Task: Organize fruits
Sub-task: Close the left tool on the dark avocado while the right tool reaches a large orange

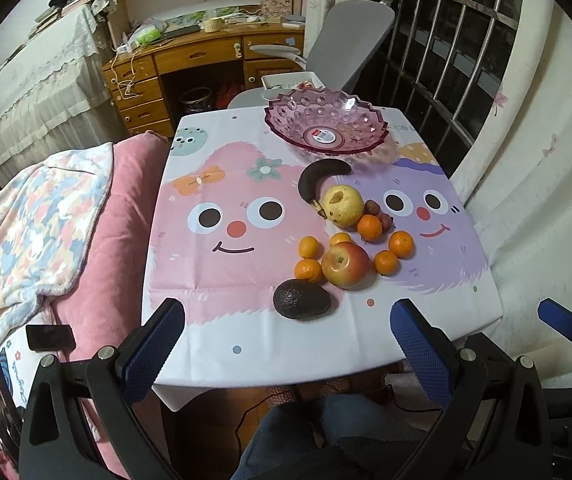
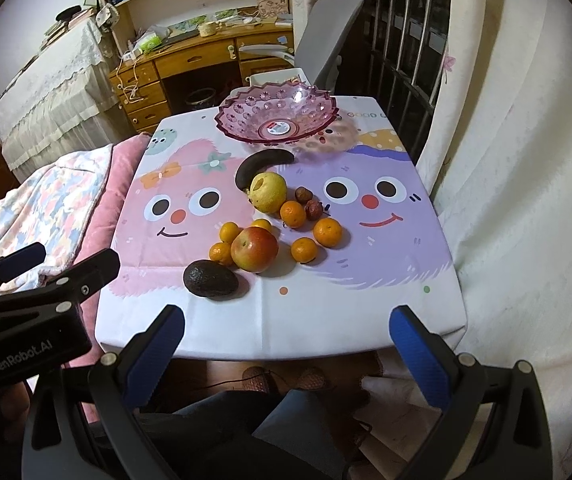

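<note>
Left wrist view: fruits lie loose in a cluster on the tabletop, toward its right edge, ahead of the left gripper (image 1: 288, 322) and apart from it; nearest the front edge, a dark avocado (image 1: 301, 299) sits just beyond the gap between the spread jaws, which hold nothing; behind it, a red-yellow apple (image 1: 345, 264) touches a mandarin (image 1: 308, 270), with five more mandarins ringed about it; farther back, a yellow pear (image 1: 343, 205) rests against a blackened banana (image 1: 318, 178); two small reddish lychees (image 1: 372, 207) lie just right of the pear; a pink glass bowl (image 1: 360, 106) stands at the far edge, with no fruit inside, well apart from both grippers; a cartoon-face tablecloth (image 1: 214, 288) covers the tabletop; one blue finger of the right gripper (image 1: 558, 316) shows at the right margin, off the tabletop's right edge.

Right wrist view: the right gripper (image 2: 286, 326) hovers over the front edge, jaws wide apart and holding nothing; the avocado (image 2: 210, 279) lies ahead and left of its centre line, the apple (image 2: 254, 249) just behind; the bowl (image 2: 242, 110) stands at the far edge; the left gripper (image 2: 60, 260) appears at the left margin, beside the tabletop's left edge, over a pink quilt (image 2: 102, 200); a grey chair (image 2: 318, 48) stands beyond the bowl.
</note>
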`<action>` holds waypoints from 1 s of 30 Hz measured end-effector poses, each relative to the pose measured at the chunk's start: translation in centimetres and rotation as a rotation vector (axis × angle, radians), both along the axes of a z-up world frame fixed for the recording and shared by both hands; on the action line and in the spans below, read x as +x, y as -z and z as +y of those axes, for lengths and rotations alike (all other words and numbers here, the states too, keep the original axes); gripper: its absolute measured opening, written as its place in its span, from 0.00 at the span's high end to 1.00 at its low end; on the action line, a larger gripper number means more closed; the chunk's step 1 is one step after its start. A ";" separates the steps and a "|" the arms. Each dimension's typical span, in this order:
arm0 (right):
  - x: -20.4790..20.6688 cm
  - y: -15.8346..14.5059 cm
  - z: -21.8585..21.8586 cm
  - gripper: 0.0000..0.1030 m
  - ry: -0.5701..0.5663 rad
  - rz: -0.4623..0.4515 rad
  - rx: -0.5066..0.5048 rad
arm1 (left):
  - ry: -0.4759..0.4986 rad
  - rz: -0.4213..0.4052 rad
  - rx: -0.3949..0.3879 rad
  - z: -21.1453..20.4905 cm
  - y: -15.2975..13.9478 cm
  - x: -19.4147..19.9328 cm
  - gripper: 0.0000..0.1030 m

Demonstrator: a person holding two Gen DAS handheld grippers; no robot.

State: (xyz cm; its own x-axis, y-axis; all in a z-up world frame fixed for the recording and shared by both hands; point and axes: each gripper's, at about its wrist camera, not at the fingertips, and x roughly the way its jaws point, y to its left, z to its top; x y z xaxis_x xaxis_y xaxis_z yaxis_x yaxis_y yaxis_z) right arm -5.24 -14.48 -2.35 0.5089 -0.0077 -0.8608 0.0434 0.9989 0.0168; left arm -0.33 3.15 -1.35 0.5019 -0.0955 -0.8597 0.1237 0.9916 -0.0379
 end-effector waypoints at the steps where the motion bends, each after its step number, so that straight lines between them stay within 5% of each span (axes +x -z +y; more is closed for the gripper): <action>1: -0.1 0.1 0.2 0.00 0.005 -0.008 0.003 | 0.011 -0.001 -0.004 0.2 0.1 0.1 0.01; 9: -0.8 0.8 0.7 0.00 0.045 -0.065 -0.005 | 0.070 0.018 -0.030 0.3 1.2 1.0 0.01; 19: -0.1 2.4 -0.6 0.00 0.084 -0.088 -0.054 | 0.051 0.160 -0.055 -0.1 5.5 3.5 0.01; 30: 5.5 6.6 -3.1 0.07 -0.027 0.011 -0.021 | -0.196 0.379 -0.154 1.2 13.8 8.0 0.03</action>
